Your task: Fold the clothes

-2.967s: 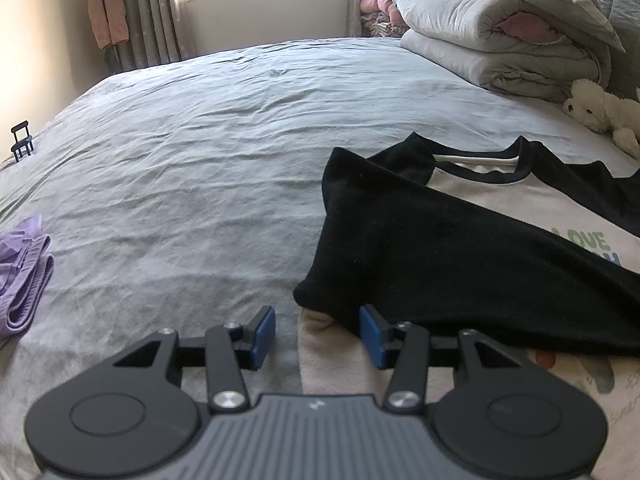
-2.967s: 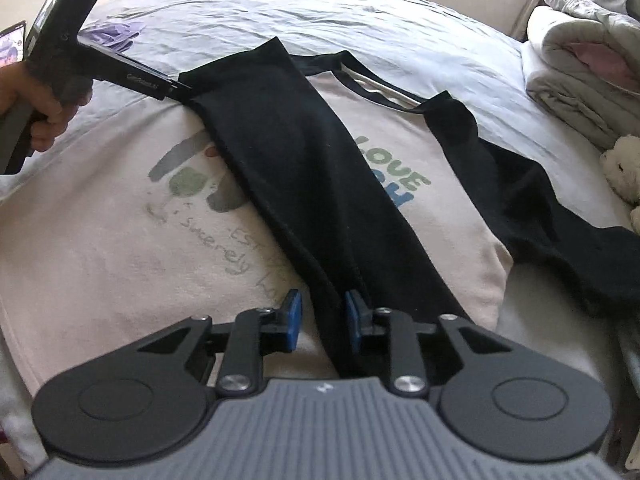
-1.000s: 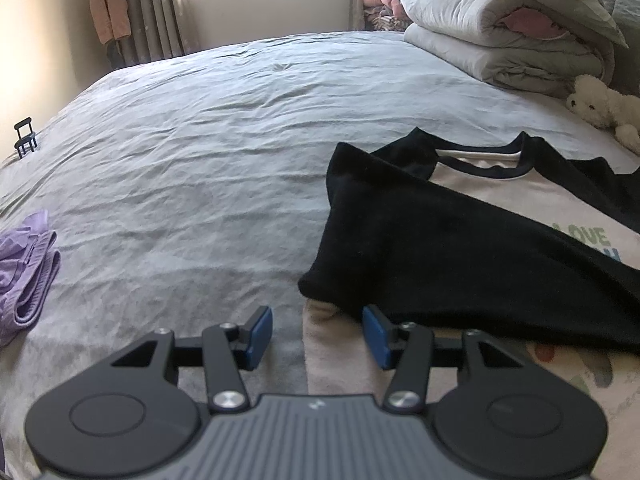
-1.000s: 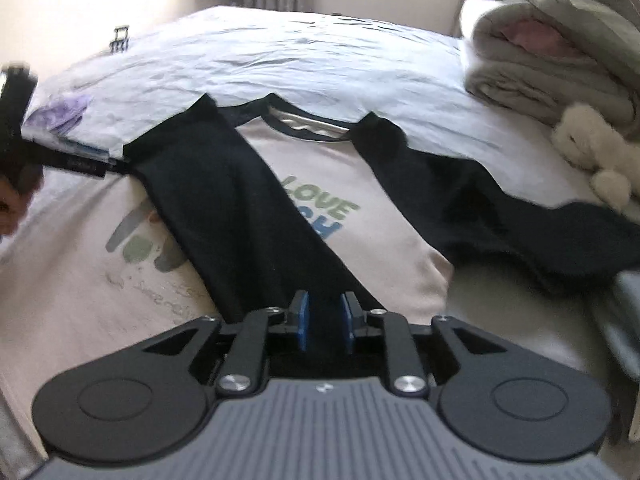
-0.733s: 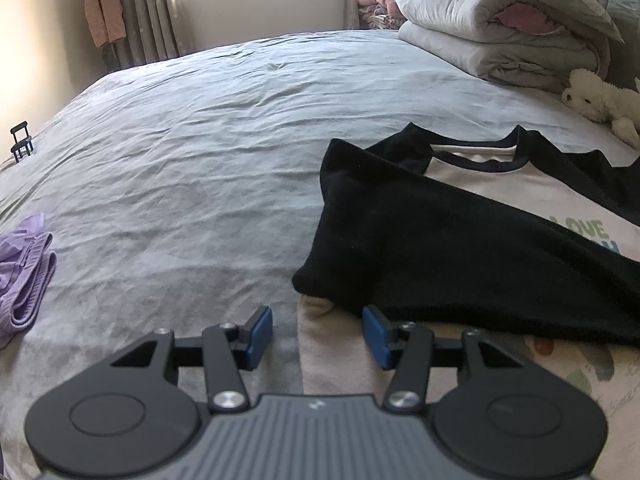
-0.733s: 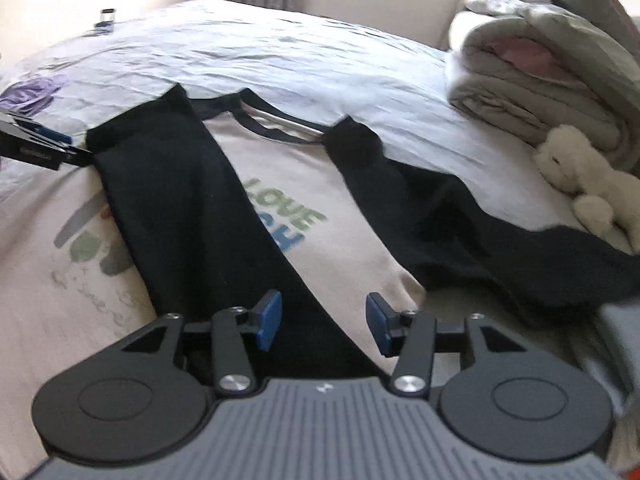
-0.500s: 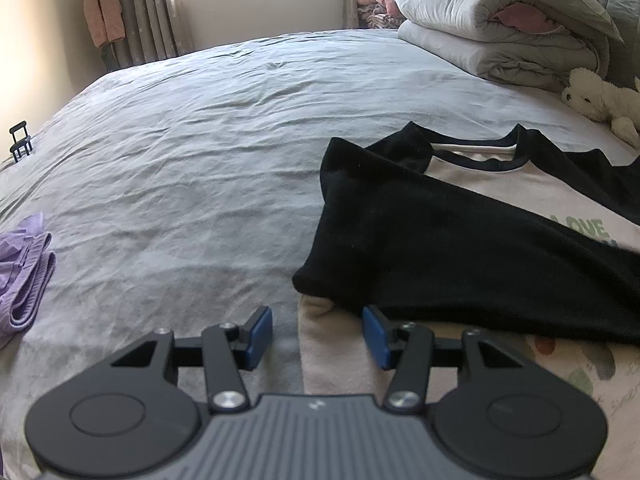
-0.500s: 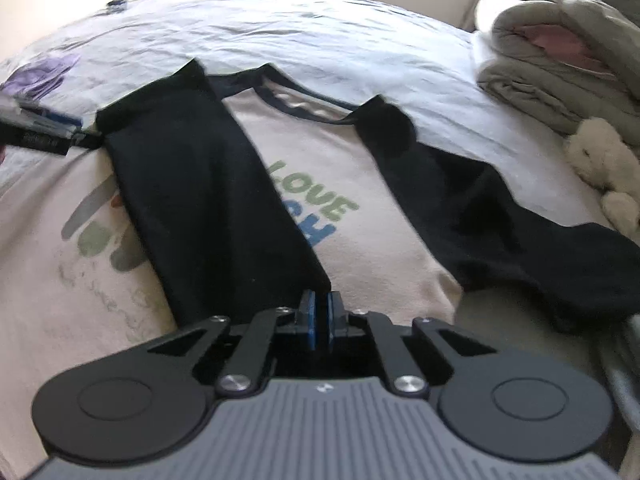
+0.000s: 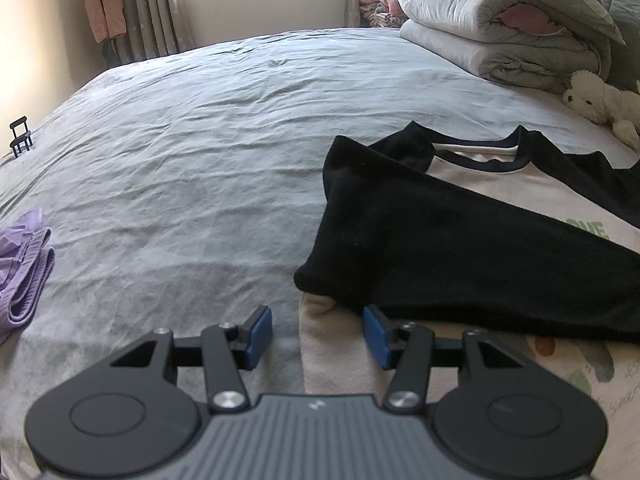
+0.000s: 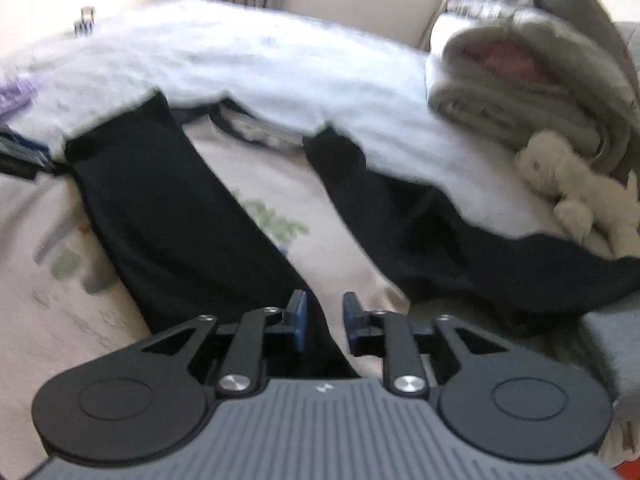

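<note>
A cream shirt (image 9: 532, 188) with black sleeves and collar lies face up on the grey bed. Its one black sleeve (image 9: 420, 248) is folded across the chest. My left gripper (image 9: 318, 334) stands open just short of that sleeve's folded corner, with the cream cloth's edge lying loose between its fingers. In the blurred right wrist view, the folded sleeve (image 10: 172, 216) runs down to my right gripper (image 10: 325, 322). Its jaws are opening, the sleeve's end lies between them, and the pads do not press on it. The other black sleeve (image 10: 460, 248) lies spread to the right.
Folded grey quilts (image 9: 500, 24) and a white plush toy (image 9: 600, 104) lie at the bed's far right. A purple garment (image 9: 24, 272) sits at the left edge, a tiny black chair (image 9: 20, 136) beyond it. The left gripper (image 10: 20, 156) shows at the right wrist view's left edge.
The right gripper's jaws, shut half a second ago, now stand apart, and its view has swung a little to the right. The left gripper has kept still and open.
</note>
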A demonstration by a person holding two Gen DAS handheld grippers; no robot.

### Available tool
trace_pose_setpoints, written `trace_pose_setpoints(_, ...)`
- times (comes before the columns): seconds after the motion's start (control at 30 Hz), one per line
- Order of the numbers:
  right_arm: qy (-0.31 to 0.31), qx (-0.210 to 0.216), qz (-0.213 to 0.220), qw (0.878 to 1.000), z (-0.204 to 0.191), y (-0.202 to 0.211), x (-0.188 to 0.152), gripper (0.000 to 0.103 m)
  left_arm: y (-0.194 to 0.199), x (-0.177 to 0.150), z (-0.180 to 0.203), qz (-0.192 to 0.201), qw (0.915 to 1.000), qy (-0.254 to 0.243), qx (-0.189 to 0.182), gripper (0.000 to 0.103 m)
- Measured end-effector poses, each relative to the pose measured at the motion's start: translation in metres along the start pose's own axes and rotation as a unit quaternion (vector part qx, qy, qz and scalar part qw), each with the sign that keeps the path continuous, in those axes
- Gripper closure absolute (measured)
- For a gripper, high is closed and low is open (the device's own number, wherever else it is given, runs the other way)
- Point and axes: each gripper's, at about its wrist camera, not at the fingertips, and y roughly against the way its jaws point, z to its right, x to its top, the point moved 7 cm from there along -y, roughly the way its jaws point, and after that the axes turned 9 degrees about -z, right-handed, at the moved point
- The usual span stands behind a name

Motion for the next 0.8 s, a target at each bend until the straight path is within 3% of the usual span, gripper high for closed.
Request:
trace_pose_setpoints(0.1,0.010,0.056,0.003,0.998,-0.014,0.009,-0.003,0.078,0.000,0.000,0.000,0.001,1.0000,-0.001,0.000,0.051)
trace_pose_setpoints(0.17,0.030,0.078,-0.035,0.996,-0.025,0.001,-0.012,0.078,0.000,0.000,0.000,0.000,1.0000,0.000,0.000,0.051)
trace_pose_setpoints(0.23,0.053,0.069,-0.072,0.994,-0.031,-0.009,-0.023,0.078,0.000,0.000,0.000,0.000,1.0000,0.000,0.000,0.050)
trace_pose_setpoints(0.37,0.052,0.070,-0.080,0.993,-0.028,-0.004,-0.026,0.079,0.001,0.001,-0.001,-0.001,1.0000,0.001,-0.001,0.050)
trace_pose_setpoints(0.53,0.032,0.058,-0.048,0.997,-0.019,0.008,-0.022,0.080,0.010,0.002,0.003,0.009,0.9997,0.004,-0.021,0.050)
trace_pose_setpoints(0.63,0.024,0.089,-0.021,0.995,-0.028,0.016,-0.014,0.080,0.020,0.004,0.010,0.030,0.9988,-0.004,-0.038,0.049)
trace_pose_setpoints(0.77,0.062,0.092,-0.068,0.991,-0.046,0.003,-0.026,0.079,0.027,0.004,0.025,0.051,0.9970,-0.031,-0.048,0.046)
trace_pose_setpoints(0.8,0.070,0.090,-0.072,0.991,-0.047,0.003,-0.028,0.074,0.027,0.003,0.028,0.052,0.9967,-0.037,-0.049,0.046)
